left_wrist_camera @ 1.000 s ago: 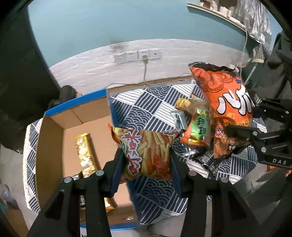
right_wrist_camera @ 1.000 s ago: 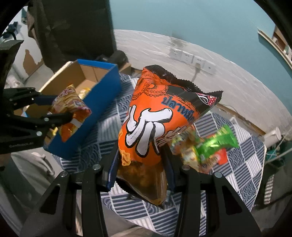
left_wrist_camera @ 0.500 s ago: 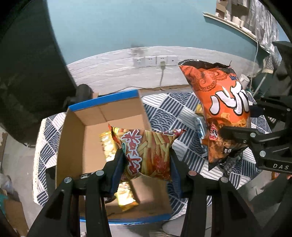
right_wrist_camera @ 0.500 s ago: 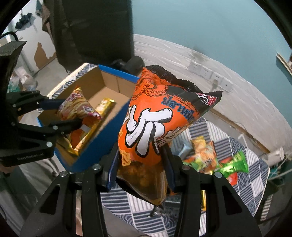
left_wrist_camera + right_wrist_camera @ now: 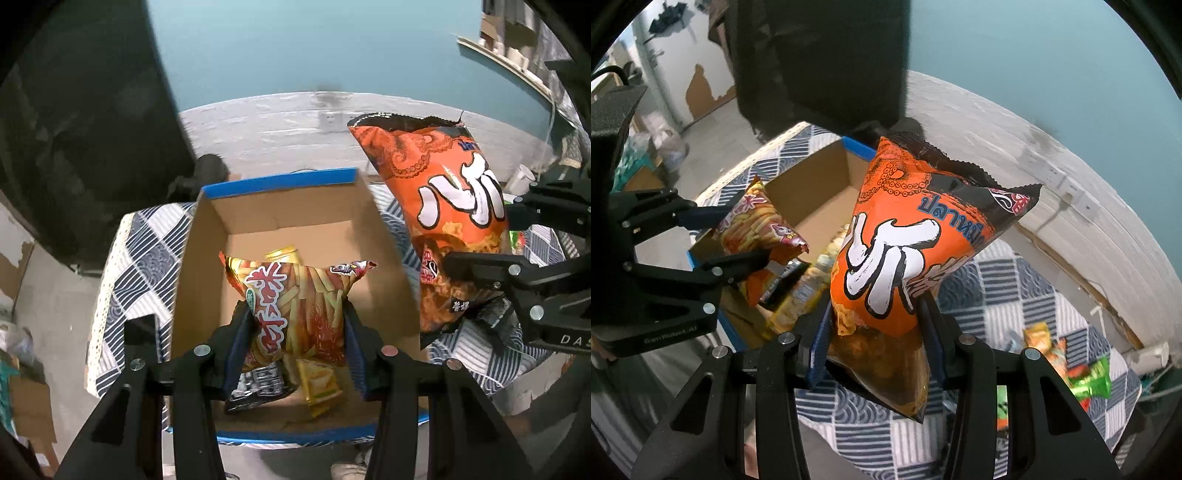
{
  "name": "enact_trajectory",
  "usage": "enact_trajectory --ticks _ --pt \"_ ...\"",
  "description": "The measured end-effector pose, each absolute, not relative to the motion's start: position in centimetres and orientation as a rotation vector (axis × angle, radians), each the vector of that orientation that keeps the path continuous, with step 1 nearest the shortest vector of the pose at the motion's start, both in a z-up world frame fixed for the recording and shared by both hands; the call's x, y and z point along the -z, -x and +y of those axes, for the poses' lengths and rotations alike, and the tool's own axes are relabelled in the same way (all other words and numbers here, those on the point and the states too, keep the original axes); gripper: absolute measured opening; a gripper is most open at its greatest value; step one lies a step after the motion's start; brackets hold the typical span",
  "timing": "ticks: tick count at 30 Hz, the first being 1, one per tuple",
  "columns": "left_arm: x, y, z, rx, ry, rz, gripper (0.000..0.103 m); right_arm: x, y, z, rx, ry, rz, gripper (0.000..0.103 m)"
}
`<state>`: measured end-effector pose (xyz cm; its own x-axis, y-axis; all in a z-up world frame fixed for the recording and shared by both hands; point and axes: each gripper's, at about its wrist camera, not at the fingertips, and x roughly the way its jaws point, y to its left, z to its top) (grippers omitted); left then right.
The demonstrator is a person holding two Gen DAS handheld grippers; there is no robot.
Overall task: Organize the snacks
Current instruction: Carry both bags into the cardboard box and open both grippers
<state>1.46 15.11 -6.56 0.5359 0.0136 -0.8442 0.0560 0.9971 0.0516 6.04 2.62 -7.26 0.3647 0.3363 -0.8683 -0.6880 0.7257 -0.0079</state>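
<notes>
Left claw: my left gripper [image 5: 295,332] clamped on the fries bag [image 5: 299,306], pads pinching both sides; bag hangs over the open box [image 5: 280,214], above the floor of it.
Right claw: my right gripper [image 5: 875,332] clamped on the orange squid-snack bag [image 5: 905,254], held upright, top seal up.
Orange bag position: in the left view it sits just right of the box's right wall, outside the box, above the tablecloth [image 5: 136,254].
Edges: box has blue-taped rim, walls upright on all four sides; far flap tilts back. Box's left wall sits near the table's left edge.
Open room: bare cardboard floor at the far and right part of the box; less at the near end.
In the way: right wall of box stands between the orange bag and the interior.
Box contents: yellow packet [image 5: 319,384] and a dark packet [image 5: 258,387] at the near end, another yellow pack [image 5: 282,254] behind the fries bag.
Still on table: green packet [image 5: 1091,384] and an orange-yellow packet [image 5: 1041,339] at the far right, well apart from the box.
</notes>
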Motion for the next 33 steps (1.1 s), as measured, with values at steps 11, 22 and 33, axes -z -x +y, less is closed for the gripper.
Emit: enact_trajectory --ticks 11,22,33 --pt "7.9 -1.4 18.7 -0.038 -0.013 1.038 0.048 9.1 -6.3 7.3 -0.724 0.470 1.023 0.043" --pt "9.3 -1.5 19.7 -0.074 -0.038 1.084 0.050 8.6 -6.3 8.2 -0.708 0.496 0.990 0.066" --pt "7.8 -1.2 18.1 -0.059 -0.091 1.034 0.073 7.3 -6.4 5.3 -0.669 0.471 0.979 0.066"
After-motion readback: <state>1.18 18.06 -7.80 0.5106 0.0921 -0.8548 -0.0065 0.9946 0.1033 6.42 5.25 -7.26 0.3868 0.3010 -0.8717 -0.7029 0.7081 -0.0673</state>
